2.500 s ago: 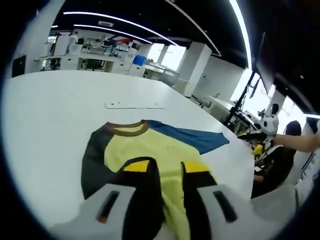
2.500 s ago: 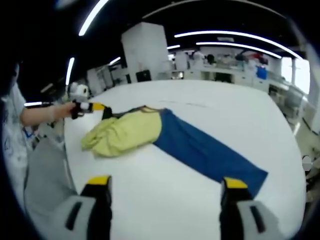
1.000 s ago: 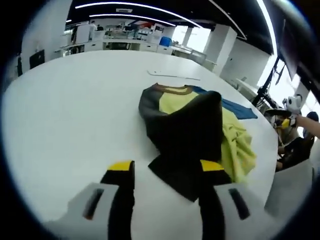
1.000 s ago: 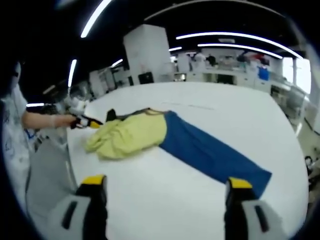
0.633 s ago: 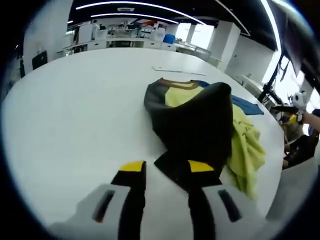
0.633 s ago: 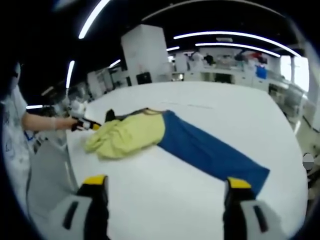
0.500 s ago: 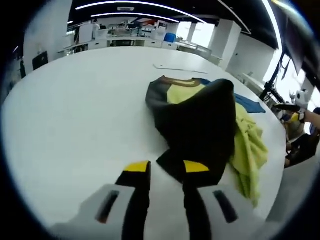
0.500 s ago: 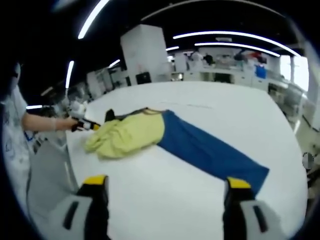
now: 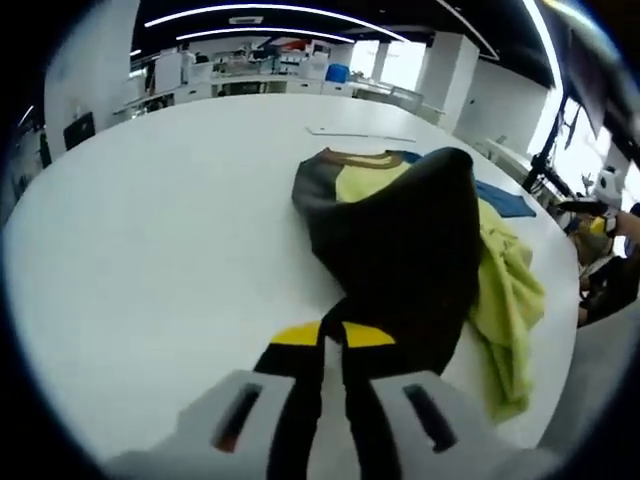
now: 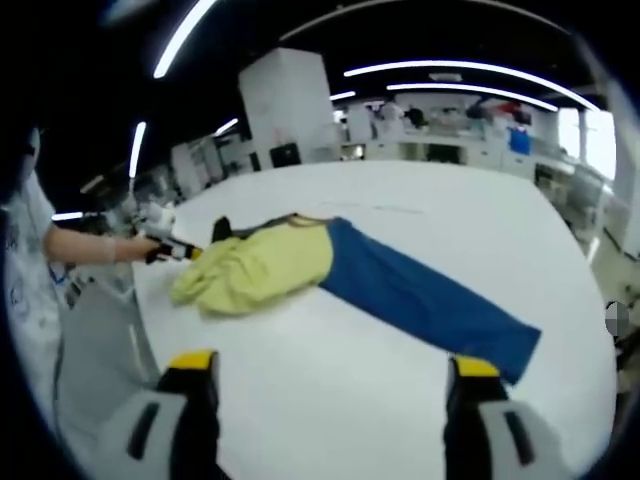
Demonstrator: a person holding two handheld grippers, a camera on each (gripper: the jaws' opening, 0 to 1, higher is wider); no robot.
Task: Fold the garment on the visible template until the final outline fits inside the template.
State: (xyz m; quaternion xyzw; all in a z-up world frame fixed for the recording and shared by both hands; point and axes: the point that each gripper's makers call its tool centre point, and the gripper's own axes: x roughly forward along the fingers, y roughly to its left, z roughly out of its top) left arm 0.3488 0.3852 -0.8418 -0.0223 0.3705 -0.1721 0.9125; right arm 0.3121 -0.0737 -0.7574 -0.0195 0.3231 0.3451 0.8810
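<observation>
The garment lies crumpled on the white table (image 9: 150, 220). It has a yellow body (image 9: 505, 290), a brown collar (image 9: 352, 156), a black sleeve (image 9: 400, 250) and a blue sleeve (image 9: 505, 198). The black sleeve is thrown back over the body, and its end runs down between the jaws of my left gripper (image 9: 333, 334), which is shut on it. In the right gripper view the yellow body (image 10: 255, 268) is bunched at the left and the blue sleeve (image 10: 425, 302) stretches flat to the right. My right gripper (image 10: 330, 368) hangs open above bare table, short of the garment. A hand holds the left gripper (image 10: 172, 249) at the garment's far left.
A flat white strip (image 9: 360, 133) lies on the table beyond the collar. The table edge (image 10: 140, 330) runs close to the bunched yellow cloth, with a person's sleeve (image 10: 25, 270) beside it. Desks and pillars stand far behind.
My left gripper's jaws have closed from wide apart onto the end of the black sleeve, which earlier was flipped over the body. The right gripper has hardly moved and stays open.
</observation>
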